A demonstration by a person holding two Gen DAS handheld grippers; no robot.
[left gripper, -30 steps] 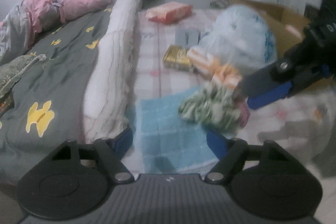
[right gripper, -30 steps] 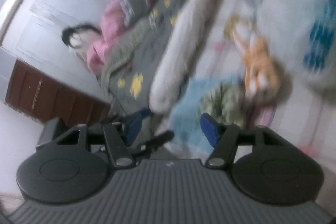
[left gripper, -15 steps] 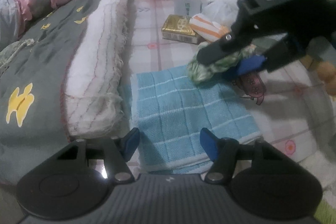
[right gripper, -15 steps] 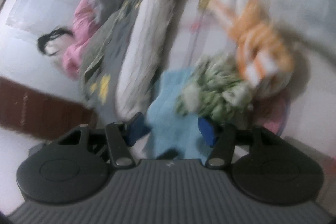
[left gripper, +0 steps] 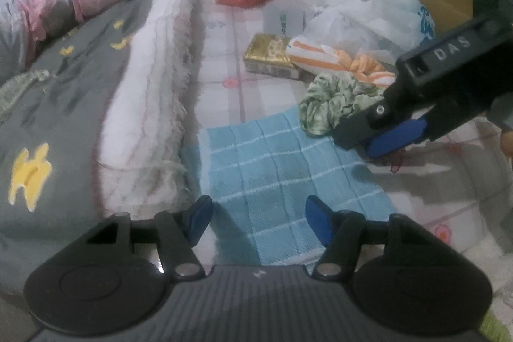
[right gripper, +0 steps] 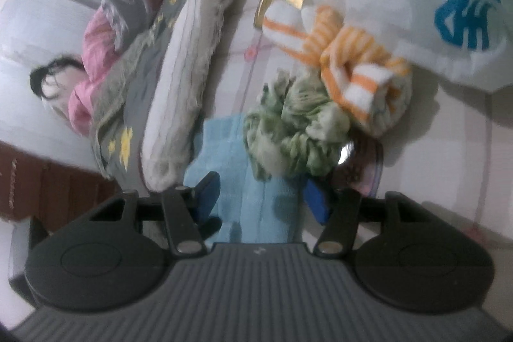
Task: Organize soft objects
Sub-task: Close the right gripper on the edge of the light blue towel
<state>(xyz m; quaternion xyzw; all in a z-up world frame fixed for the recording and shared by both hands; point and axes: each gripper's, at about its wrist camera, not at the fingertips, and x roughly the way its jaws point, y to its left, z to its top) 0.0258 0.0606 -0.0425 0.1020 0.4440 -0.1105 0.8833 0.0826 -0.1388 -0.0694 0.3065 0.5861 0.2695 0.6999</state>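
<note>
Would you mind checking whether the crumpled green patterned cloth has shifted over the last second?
Cannot tell: both cameras moved. The green cloth sits at the light blue checked towel's far right corner throughout.

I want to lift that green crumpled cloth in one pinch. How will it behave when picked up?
The green crumpled cloth is bunched in loose folds, so it will probably flop and hang rather than hold shape. It looks thin and light. Its edge lies on the blue checked towel and the orange striped cloth rests against it, so either might drag along.
</note>
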